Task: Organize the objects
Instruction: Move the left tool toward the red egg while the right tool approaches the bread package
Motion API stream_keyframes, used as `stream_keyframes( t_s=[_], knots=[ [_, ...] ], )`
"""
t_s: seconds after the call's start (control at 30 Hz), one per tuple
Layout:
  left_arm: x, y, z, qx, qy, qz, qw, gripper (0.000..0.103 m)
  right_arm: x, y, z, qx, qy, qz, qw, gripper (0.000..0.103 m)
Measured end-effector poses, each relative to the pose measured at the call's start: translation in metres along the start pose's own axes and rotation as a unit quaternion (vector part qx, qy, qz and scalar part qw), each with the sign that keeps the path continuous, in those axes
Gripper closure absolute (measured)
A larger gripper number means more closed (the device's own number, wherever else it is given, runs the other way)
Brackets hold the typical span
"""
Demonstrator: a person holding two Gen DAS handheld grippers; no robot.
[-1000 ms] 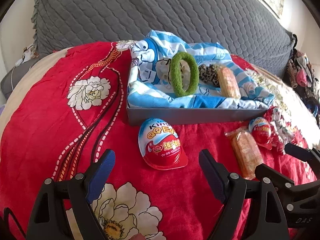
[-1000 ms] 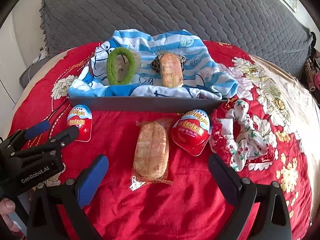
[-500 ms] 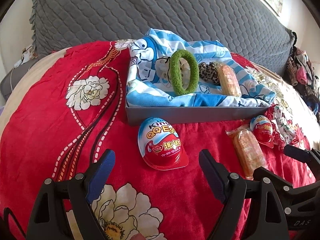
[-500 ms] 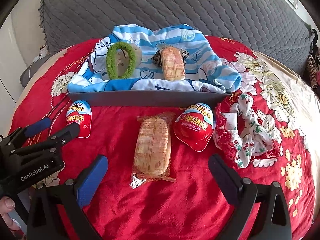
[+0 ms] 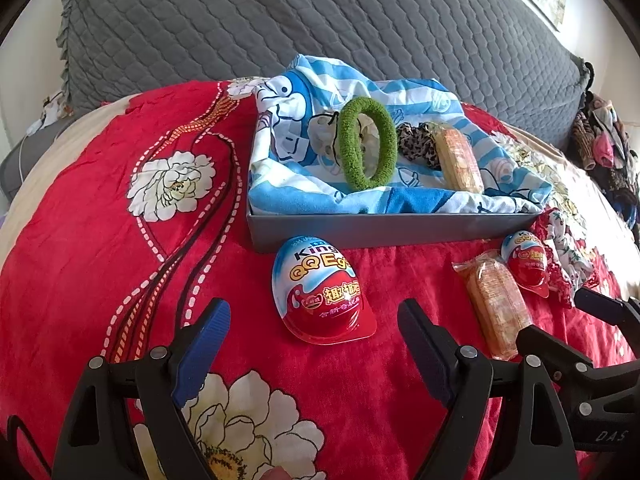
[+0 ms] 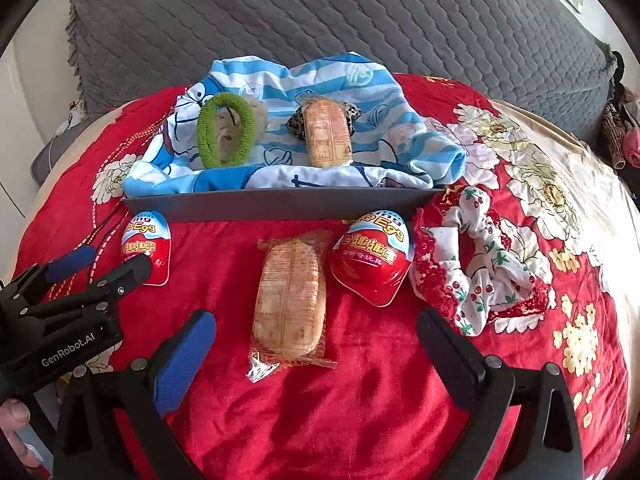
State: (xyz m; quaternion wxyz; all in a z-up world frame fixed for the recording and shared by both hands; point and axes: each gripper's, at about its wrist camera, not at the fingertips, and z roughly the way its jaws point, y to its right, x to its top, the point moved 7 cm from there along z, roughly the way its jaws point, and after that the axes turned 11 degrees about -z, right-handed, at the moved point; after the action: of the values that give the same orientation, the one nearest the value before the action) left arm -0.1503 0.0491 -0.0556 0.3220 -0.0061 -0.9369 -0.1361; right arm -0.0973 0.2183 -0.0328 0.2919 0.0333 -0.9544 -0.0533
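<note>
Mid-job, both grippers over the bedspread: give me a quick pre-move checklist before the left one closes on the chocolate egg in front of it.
1. Left gripper open, holding nothing: ok.
2. Near chocolate egg lies between the finger lines, just ahead of the tips: ok.
3. Egg apart from the gray tray wall: a narrow gap shows in the left wrist view: ok.
4. Right gripper open, out of the left one's path, over the wrapped snack: ok.
5. Free room in the tray beside the green hair tie and the packed snack: cannot tell; the blue cloth bunches there.
6. Egg stable on its flat rim: cannot tell.
</note>
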Motion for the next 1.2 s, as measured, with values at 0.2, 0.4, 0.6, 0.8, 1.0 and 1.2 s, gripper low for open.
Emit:
stream_keyframes(
  t_s=[0.2, 0.4, 0.6, 0.8, 1.0, 1.2],
  knots=[
    [0.000, 0.002, 0.003, 0.002, -0.002, 0.005, 1.0000, 0.016, -0.003, 0.000, 0.005, -0.006, -0.006, -0.004, 1.000, 0.002],
    [0.000, 0.001, 0.010, 0.002, -0.006, 0.000, 1.0000, 0.016, -0.003, 0.001, 0.010, -0.008, -0.009, 0.002, 1.000, 0.002],
    [0.000, 0.004, 0.015, 0.000, -0.009, -0.001, 1.0000, 0.016, -0.008, 0.004, 0.018, -0.004, -0.020, 0.011, 1.000, 0.002],
    [0.000, 0.003, 0.021, 0.001, -0.014, -0.004, 0.9999, 0.016, -0.006, 0.002, 0.022, -0.006, -0.022, 0.009, 1.000, 0.002],
    [0.002, 0.003, 0.024, -0.001, -0.016, -0.011, 0.9998, 0.016, -0.006, 0.002, 0.026, 0.003, -0.027, 0.020, 0.999, 0.002],
    [0.005, 0.001, 0.026, 0.003, -0.015, -0.020, 0.9997, 0.016, -0.005, 0.001, 0.029, -0.001, -0.027, 0.015, 1.000, 0.002]
  ],
)
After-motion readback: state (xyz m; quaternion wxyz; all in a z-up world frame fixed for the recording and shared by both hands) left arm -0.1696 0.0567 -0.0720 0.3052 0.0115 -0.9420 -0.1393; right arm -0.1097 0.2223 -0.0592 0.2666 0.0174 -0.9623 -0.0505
